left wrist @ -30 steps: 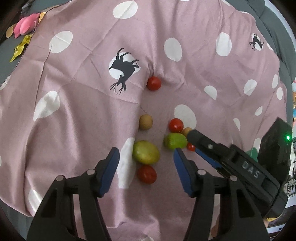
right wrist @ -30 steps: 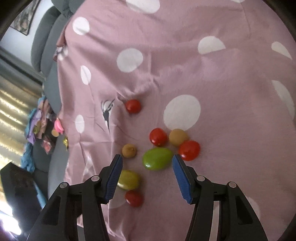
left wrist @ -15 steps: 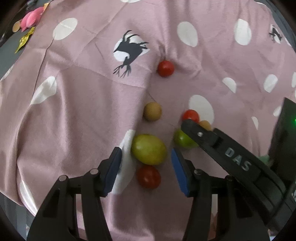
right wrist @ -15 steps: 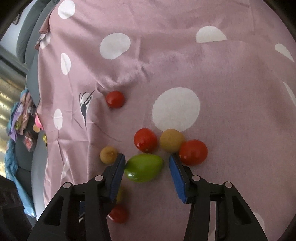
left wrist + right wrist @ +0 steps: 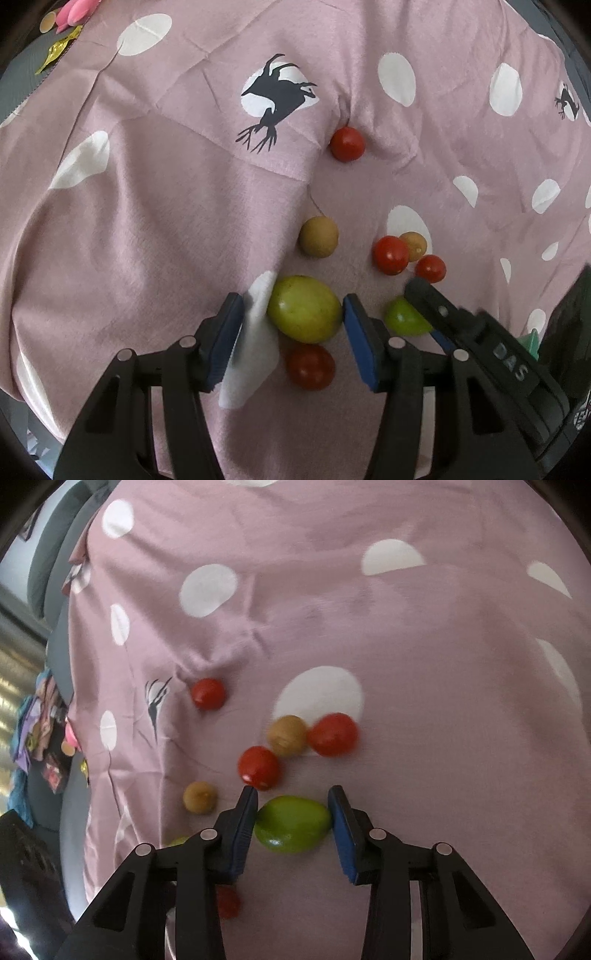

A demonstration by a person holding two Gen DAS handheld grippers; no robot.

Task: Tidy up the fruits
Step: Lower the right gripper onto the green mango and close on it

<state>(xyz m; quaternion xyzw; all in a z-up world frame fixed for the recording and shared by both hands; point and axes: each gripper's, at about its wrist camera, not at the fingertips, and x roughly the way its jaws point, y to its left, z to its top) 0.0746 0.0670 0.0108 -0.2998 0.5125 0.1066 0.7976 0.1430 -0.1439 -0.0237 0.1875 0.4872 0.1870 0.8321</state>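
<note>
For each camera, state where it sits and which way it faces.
Left wrist: on the left gripper, looking steeply down its fingers at a yellow-green fruit on the pink spotted cloth; the right gripper enters at right.
Right wrist: on the right gripper, looking down at the green fruit between its closing jaws.
Shared: the same cloth, both green fruits, the scattered tomatoes.

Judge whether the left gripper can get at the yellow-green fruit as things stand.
Probably yes. The left gripper already straddles the yellow-green fruit, nothing lying between pads and fruit. The right gripper, closing around the green fruit, works close beside it.
</note>
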